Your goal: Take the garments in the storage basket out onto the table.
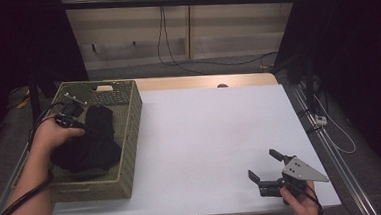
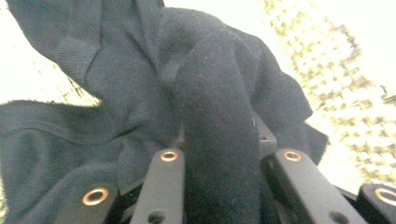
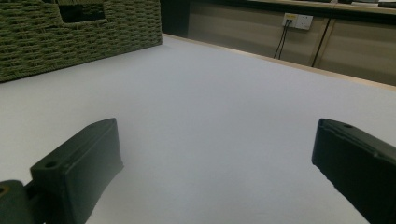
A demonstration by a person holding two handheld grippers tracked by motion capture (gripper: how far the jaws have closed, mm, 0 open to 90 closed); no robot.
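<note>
A dark cloth (image 1: 92, 138) lies bunched inside the woven green basket (image 1: 129, 116) at the table's left. My left gripper (image 1: 82, 125) reaches into the basket and is shut on a fold of that dark cloth (image 2: 219, 140), which stands up between its jaws and drapes over them. Part of the cloth rises above the pile under the grip. My right gripper (image 1: 266, 165) rests low over the white table (image 1: 205, 131) near its front right corner, jaws wide open with nothing between them; in the right gripper view its fingers (image 3: 79, 168) frame bare table.
The basket (image 3: 70, 32) stands along the table's left edge, its near wall facing the right gripper. A wooden strip runs behind the white tabletop, with cables hanging on the wall beyond. Dark curtains flank both sides.
</note>
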